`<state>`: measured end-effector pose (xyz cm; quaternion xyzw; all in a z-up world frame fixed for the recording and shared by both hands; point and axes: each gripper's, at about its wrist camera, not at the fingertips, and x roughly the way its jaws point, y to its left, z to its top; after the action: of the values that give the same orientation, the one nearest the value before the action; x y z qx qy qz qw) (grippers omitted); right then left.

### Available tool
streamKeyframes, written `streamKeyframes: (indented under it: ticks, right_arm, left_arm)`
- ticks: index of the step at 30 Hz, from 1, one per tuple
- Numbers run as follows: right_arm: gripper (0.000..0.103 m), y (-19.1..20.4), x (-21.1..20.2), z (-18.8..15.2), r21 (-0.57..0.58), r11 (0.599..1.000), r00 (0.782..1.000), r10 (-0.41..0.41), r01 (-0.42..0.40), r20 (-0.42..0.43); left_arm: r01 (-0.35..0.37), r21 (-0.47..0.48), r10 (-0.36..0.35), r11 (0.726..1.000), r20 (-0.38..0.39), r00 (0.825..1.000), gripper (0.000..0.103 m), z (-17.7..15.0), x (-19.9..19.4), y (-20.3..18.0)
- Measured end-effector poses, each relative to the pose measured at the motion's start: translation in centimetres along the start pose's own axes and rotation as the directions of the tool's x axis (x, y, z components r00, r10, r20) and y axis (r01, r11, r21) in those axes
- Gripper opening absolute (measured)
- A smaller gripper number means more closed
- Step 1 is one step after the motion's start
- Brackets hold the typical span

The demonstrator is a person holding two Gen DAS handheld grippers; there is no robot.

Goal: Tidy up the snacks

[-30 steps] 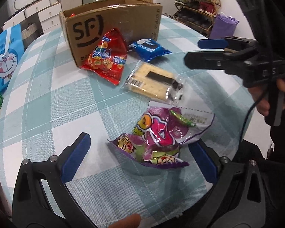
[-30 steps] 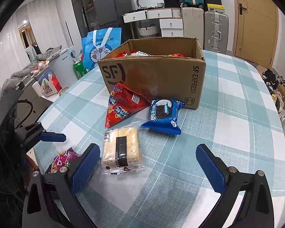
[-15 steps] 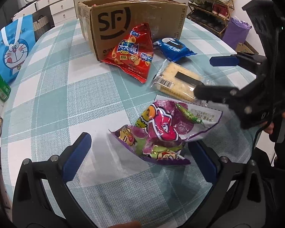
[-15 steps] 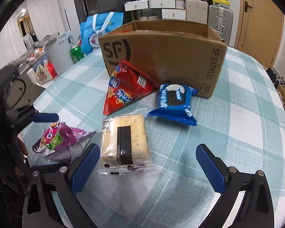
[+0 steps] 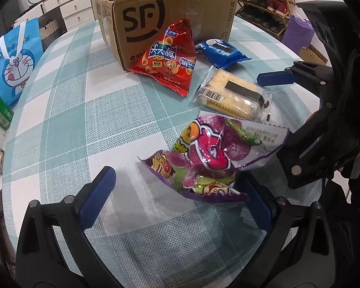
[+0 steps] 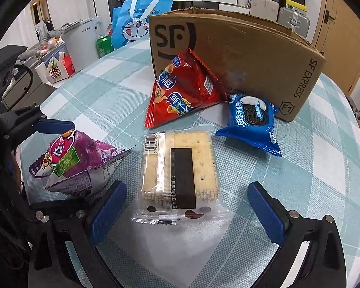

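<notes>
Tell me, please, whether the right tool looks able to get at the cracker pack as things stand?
Probably yes: the right tool is open, and the cracker pack lies flat between its fingers with nothing on top.

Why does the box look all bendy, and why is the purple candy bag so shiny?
Right wrist view: the fisheye lens bows the cardboard box and darkens the corners. Left wrist view: room light glints off the crinkled purple candy bag, and the box edges curve there too; both views look sharp.

Red triangular chip bag [image 6: 182,91] leaning on the brown cardboard box [image 6: 252,57]; blue cookie pack [image 6: 250,122], clear-wrapped crackers [image 6: 180,168], crumpled purple candy bag [image 5: 211,158] lying nearby
</notes>
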<state>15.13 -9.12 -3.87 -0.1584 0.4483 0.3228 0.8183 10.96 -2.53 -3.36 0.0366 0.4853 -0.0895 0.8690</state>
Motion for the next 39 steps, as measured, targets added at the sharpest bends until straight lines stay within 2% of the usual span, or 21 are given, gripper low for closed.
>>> streamKeyframes:
  ticks: [8,14,17,18,20,22,26,30,37,38,39]
  right_arm:
    - [0.102,-0.1,-0.1,-0.3,-0.019,1.0,1.0,0.011,-0.011,-0.004]
    - [0.08,-0.2,-0.7,-0.1,-0.022,1.0,1.0,0.014,-0.014,0.02]
    - [0.069,-0.1,-0.9,-0.1,-0.03,0.999,1.0,0.02,-0.02,0.023]
    - [0.066,0.0,-0.9,-0.1,-0.036,0.999,0.999,0.024,-0.023,0.024]
    - [0.064,0.2,-1.0,-0.1,-0.047,0.999,0.999,0.027,-0.026,0.023]
    - [0.064,0.3,-1.1,-0.2,-0.052,0.998,0.999,0.024,-0.023,0.026]
    - [0.059,0.3,-1.4,-0.2,-0.058,0.998,0.999,0.026,-0.024,0.035]
    - [0.058,0.1,-1.5,-0.2,-0.059,0.998,0.999,0.018,-0.015,0.042]
    - [0.058,-0.3,-1.6,-0.3,-0.058,0.998,0.999,0.015,-0.012,0.037]
    - [0.058,-0.2,-1.5,-0.3,-0.058,0.998,0.999,0.015,-0.013,0.037]
    - [0.058,-0.2,-1.5,-0.3,-0.059,0.998,0.999,0.015,-0.012,0.037]
  left_arm:
    - [0.019,0.03,-0.019,0.999,0.007,1.0,0.1,-0.4,-0.2,0.1]
    - [0.021,0.035,-0.022,0.999,0.01,1.0,0.1,-0.4,-0.3,0.1]
    - [0.03,0.046,-0.031,0.998,0.021,0.999,0.085,-0.3,-0.6,0.0]
    - [0.034,0.048,-0.035,0.998,0.027,0.999,0.075,-0.2,-0.8,-0.1]
    - [0.037,0.053,-0.038,0.998,0.034,0.999,0.066,-0.2,-1.0,-0.2]
    - [0.044,0.061,-0.047,0.997,0.042,0.998,0.049,-0.2,-1.1,-0.3]
    - [0.049,0.068,-0.053,0.996,0.055,0.997,0.035,-0.2,-1.2,-0.5]
    - [0.062,0.058,-0.067,0.996,0.072,0.995,0.011,-0.2,-1.2,-0.6]
    - [0.09,0.034,-0.092,0.995,0.072,0.993,0.012,-0.2,-1.2,-0.2]
    - [0.088,0.04,-0.09,0.995,0.068,0.994,0.014,-0.2,-1.2,-0.3]
    - [0.086,0.045,-0.089,0.995,0.067,0.994,0.023,-0.2,-1.3,-0.3]
